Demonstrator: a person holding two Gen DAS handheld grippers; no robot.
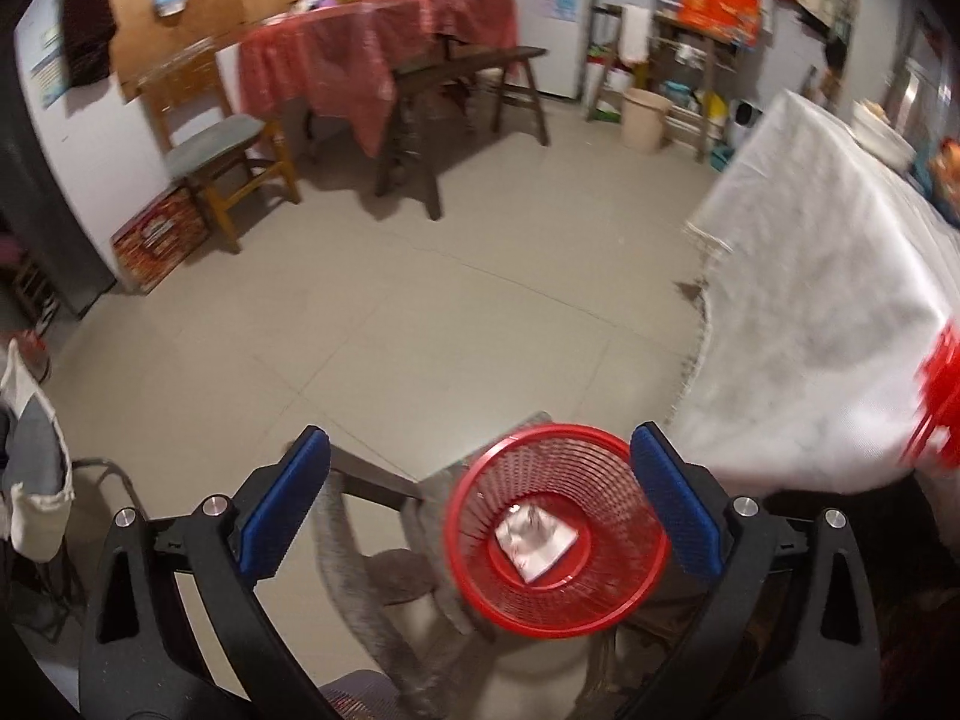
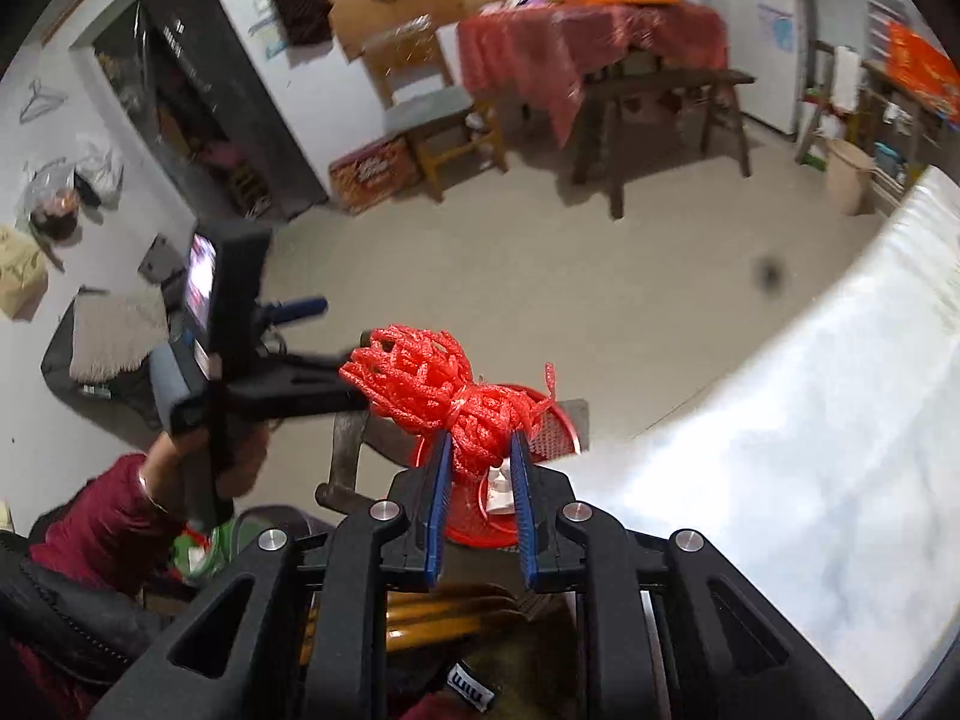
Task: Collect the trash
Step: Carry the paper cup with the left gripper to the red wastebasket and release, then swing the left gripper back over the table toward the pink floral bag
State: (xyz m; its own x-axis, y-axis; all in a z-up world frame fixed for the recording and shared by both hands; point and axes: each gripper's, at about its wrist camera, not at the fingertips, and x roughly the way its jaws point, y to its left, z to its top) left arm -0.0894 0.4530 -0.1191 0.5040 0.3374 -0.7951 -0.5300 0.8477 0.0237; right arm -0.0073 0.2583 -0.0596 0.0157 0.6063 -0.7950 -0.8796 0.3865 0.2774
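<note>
Right tongs [image 2: 480, 450] pinch knotted foam net [image 2: 432, 390] (red).

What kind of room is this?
Most likely a lived-in dining or general-purpose room in a home: a table under a red cloth, a wooden chair, and cluttered storage shelves along the wall.

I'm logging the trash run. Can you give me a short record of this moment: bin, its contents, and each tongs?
bin: red mesh basket, upright, beside the white-covered table
bin contents: one crumpled white wrapper
left tongs: open, empty, over the basket
right tongs: shut on red foam net, above the basket
</note>
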